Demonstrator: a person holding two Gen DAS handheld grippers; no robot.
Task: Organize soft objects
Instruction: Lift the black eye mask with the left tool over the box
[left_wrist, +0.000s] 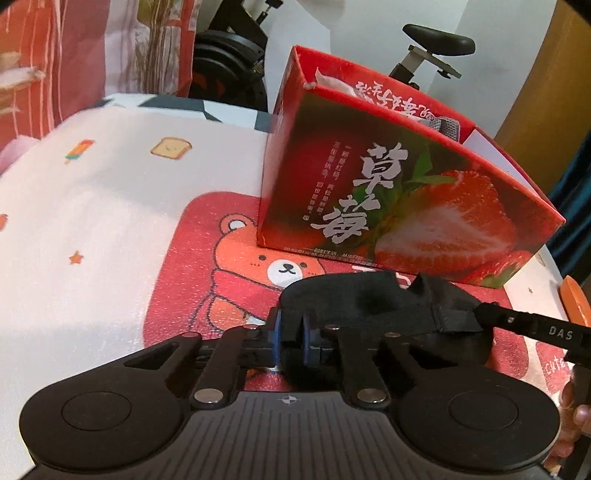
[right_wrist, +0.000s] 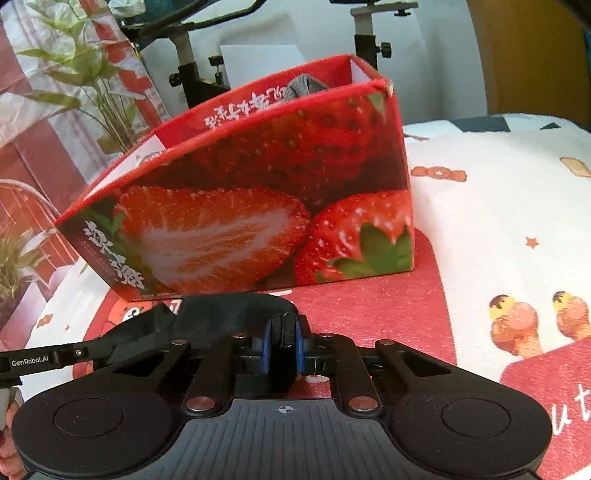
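A black soft cloth (left_wrist: 369, 299) lies on the red bear mat (left_wrist: 207, 236), just in front of the red strawberry box (left_wrist: 406, 192). My left gripper (left_wrist: 291, 334) is shut on the cloth's left end, blue pads pinching a fold. A finger (left_wrist: 517, 321) of my right gripper touches the cloth's right end. In the right wrist view my right gripper (right_wrist: 282, 345) is shut on the black cloth (right_wrist: 236, 310), below the strawberry box (right_wrist: 258, 206). A finger (right_wrist: 37, 360) of the left gripper reaches the cloth from the left. A grey fabric piece (right_wrist: 306, 86) shows inside the box.
The mat lies on a white printed sheet (left_wrist: 92, 206) that spreads to the left and, in the right wrist view, to the right (right_wrist: 498, 206). An exercise bike (left_wrist: 436, 48) stands behind the box. A red patterned curtain (left_wrist: 44, 66) hangs at the far left.
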